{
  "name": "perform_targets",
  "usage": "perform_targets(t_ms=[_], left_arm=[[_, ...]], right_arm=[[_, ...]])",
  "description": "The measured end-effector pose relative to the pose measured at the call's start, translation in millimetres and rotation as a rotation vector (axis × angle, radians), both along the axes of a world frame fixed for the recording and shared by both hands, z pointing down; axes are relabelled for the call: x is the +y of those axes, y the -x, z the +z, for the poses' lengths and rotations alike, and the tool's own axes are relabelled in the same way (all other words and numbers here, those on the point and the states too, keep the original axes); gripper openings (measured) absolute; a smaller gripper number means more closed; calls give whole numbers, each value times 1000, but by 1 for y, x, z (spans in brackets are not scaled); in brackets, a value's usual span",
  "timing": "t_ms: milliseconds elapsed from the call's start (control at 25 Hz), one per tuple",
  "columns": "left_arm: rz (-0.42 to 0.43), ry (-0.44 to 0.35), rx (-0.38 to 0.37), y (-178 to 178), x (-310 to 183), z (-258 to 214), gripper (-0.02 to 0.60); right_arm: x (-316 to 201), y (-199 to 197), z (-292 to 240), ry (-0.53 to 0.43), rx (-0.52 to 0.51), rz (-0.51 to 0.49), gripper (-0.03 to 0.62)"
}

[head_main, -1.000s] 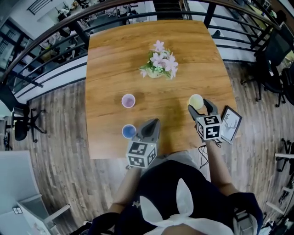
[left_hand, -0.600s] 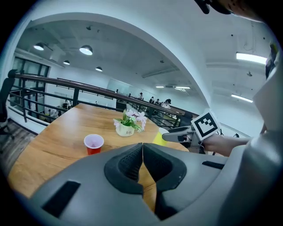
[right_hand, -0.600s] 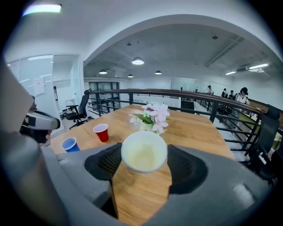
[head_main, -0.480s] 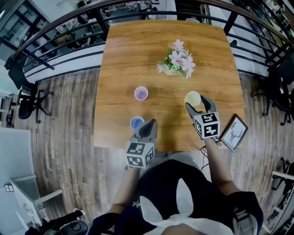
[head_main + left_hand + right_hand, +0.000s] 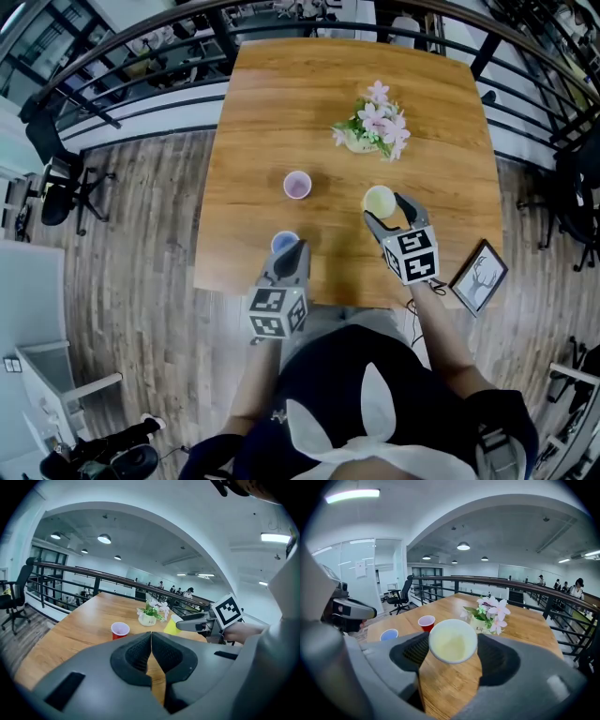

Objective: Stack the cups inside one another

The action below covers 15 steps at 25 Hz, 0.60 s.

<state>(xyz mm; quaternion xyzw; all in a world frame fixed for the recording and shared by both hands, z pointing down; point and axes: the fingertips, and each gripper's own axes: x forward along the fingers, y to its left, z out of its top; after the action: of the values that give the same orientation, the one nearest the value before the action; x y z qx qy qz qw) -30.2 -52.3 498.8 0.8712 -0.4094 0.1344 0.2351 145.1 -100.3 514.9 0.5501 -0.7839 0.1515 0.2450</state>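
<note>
While the right claw [image 5: 383,209] is clenched on the pale yellow plastic cup [image 5: 452,641], its pads pressing the cup's two sides and the open mouth tipped back toward its camera, the left claw [image 5: 151,641] is clenched tight on nothing. That yellow cup sits just on the person's side of the small white pot of pink flowers [image 5: 373,127] on the wooden bench [image 5: 281,112]. A red plastic cup with a pale inside [image 5: 297,184] stands upright to the left of the flower pot and a little nearer the person. A blue plastic cup [image 5: 284,244] stands farther from the flower pot on that same side, just beside the left claw's tip. The step in hand looks like carrying the yellow cup to one of these. It would go best with the cup brought upright first, its base centred over the target's mouth, then lowered straight. A light squeeze should spare the thin wall, and the left claw could steady the target.
</note>
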Motion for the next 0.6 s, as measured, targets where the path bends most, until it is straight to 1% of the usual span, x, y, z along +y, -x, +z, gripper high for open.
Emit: perform_targets(t_ms=[240,600], left_arm=[[-37,1,-1,13,-1,1,18],[-56,4,-2,20,0,3,17]], right_arm=[[-4,26,-8,-16,0,-64,319],[-10,60,-15,-38,-2,-136,319]])
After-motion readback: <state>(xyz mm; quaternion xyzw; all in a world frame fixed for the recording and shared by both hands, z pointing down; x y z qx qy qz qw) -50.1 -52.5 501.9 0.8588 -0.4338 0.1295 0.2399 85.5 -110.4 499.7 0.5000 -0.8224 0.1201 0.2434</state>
